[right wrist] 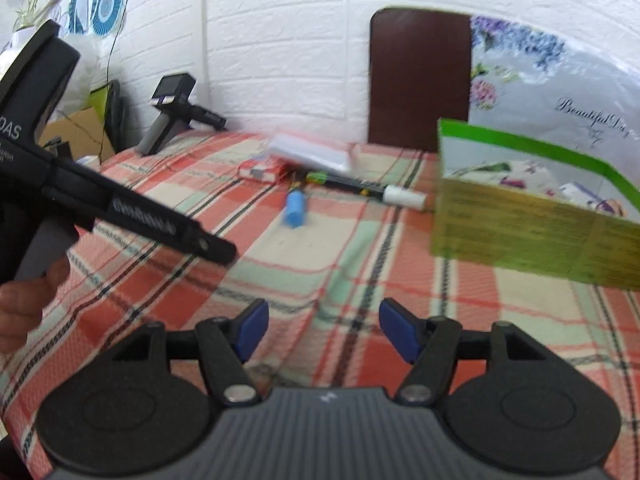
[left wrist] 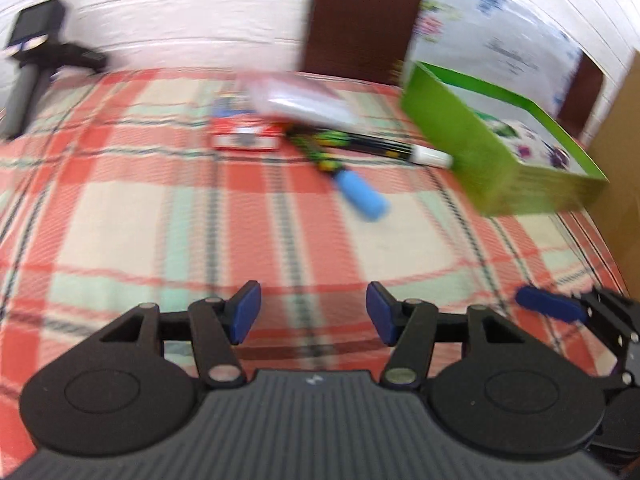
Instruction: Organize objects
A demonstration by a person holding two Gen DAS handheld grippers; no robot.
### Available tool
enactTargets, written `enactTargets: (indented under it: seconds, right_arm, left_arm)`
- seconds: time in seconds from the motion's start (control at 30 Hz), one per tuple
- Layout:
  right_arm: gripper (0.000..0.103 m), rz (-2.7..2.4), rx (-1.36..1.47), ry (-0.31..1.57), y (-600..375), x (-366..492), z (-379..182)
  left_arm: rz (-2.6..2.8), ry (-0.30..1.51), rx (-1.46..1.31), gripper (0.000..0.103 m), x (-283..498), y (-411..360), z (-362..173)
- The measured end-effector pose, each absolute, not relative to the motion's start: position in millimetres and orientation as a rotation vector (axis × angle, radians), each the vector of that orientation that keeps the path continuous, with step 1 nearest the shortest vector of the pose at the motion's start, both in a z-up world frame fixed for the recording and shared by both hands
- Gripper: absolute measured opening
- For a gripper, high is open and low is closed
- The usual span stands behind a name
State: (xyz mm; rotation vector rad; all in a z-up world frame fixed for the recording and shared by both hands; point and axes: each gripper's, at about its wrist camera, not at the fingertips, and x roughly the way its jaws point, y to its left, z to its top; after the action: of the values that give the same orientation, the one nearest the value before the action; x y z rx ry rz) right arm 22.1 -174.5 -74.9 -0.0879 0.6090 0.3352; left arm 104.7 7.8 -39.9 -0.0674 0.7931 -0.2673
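On the plaid cloth lie a marker with a blue cap, a black marker with a white cap, a red-and-white packet and a clear flat case. An open green box stands to their right. My left gripper is open and empty, well short of the markers. My right gripper is open and empty too. The left gripper's body shows at the left of the right wrist view.
A black and grey handheld device stands at the far left by the white brick wall. A dark brown chair back rises behind the table. A floral bag is behind the box.
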Motion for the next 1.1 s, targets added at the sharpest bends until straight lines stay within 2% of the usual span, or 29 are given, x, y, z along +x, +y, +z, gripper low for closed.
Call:
enactTargets:
  seconds: [0.33,0.57,0.63,0.67,0.77,0.9,1.1]
  right_arm:
    - [0.066,0.398,-0.186,0.613,-140,46,-78]
    - [0.066,0.384,-0.24,0.542,-118,104,-67]
    - [0.063,0.376,-0.22,0.563,-116,128,-66]
    - [0.057,0.383,-0.212,0.587,-115,139,-68]
    - [0.021,0.422,-0.206,0.659,-112,160,-79]
    - [0.02,0.448,-0.194,0.659,-115,138,-79]
    - [0.02,0.536,-0.05,0.704,-134,76,-79]
  left_arm:
    - [-0.221,0.735,-0.114,0.06,111,47,-43]
    - [-0.217,0.716,-0.184,0.06,118,67,-44]
    - [-0.22,0.721,-0.191,0.06,119,68,-43]
    - [-0.22,0.724,-0.192,0.061,119,67,-43]
    - [-0.228,0.737,-0.203,0.065,121,67,-41]
    - [-0.268,0.773,-0.266,0.071,122,68,-39]
    - [-0.397,0.85,-0.339,0.071,120,46,-41]
